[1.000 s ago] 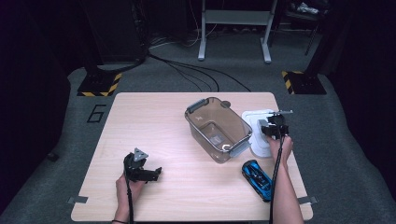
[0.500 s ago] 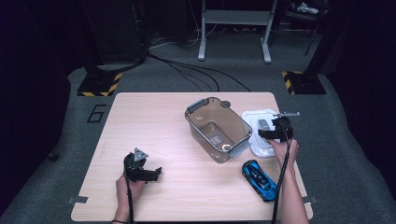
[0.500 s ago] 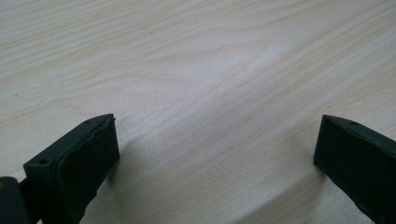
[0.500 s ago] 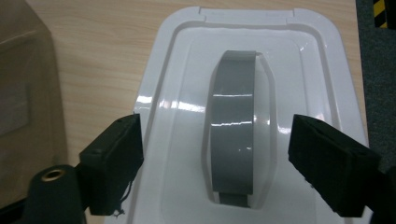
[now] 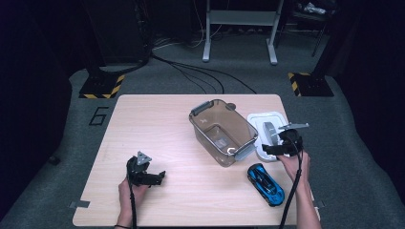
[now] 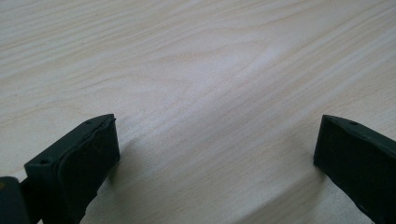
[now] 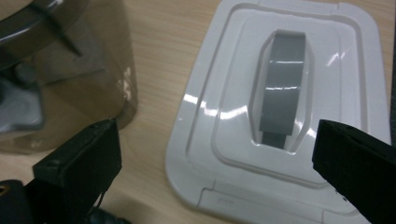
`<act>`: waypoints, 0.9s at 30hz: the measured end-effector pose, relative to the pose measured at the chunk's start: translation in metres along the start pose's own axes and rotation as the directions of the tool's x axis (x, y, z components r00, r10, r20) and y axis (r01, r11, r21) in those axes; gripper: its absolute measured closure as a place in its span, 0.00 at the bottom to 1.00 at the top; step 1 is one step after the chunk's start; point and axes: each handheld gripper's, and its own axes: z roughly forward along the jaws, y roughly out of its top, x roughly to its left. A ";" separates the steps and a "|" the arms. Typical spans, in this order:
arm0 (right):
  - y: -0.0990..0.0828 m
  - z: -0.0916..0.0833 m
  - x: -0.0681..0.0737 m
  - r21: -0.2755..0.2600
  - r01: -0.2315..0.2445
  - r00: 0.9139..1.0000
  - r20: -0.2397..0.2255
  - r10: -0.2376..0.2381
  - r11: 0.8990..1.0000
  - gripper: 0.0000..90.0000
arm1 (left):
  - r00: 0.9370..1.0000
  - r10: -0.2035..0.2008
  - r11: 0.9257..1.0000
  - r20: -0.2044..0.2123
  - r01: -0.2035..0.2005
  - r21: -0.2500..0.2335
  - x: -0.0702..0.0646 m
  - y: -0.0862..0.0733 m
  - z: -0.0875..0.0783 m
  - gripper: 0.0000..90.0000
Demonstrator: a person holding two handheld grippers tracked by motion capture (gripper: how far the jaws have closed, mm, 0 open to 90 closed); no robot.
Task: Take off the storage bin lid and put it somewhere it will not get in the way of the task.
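Jaws on my right gripper (image 5: 279, 149) have just been opening and now stand wide, with nothing between them. Through the right gripper view they hang over the white plastic box lid (image 7: 285, 107), whose grey handle strap (image 7: 281, 91) runs away from me up the picture, lying closer to one jaw than the other. Seen from the high view, this lid (image 5: 260, 125) lies flat near the desk's right edge, just beside the clear brownish plastic tub (image 5: 222, 131), which sits open and slantwise a little right of the desk's middle.

My left gripper (image 5: 143, 172) rests low near the front-left part of the pale wooden desk (image 5: 157, 124), its jaws spread apart over bare wood, as the left gripper view shows, holding nothing.

I judge the lid to be the right hand's job: it is almost under that gripper, while the left one is well apart from it across the desk. Before any grip on the strap, I would centre the jaws across its long axis.

Toward the front-right corner lies a blue and black toy car (image 5: 265, 183), near my right hand (image 5: 292, 164).
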 end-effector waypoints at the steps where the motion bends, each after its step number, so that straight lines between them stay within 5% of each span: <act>1: -0.003 -0.002 0.004 0.005 0.015 1.000 -0.012 -0.015 1.000 0.00 | 1.000 0.002 1.000 0.001 -0.002 0.000 0.000 0.000 0.000 0.00; 27: -0.033 -0.009 0.040 0.062 0.113 0.990 -0.087 -0.107 0.992 0.00 | 1.000 0.002 1.000 0.002 -0.002 0.001 0.000 0.000 0.000 0.00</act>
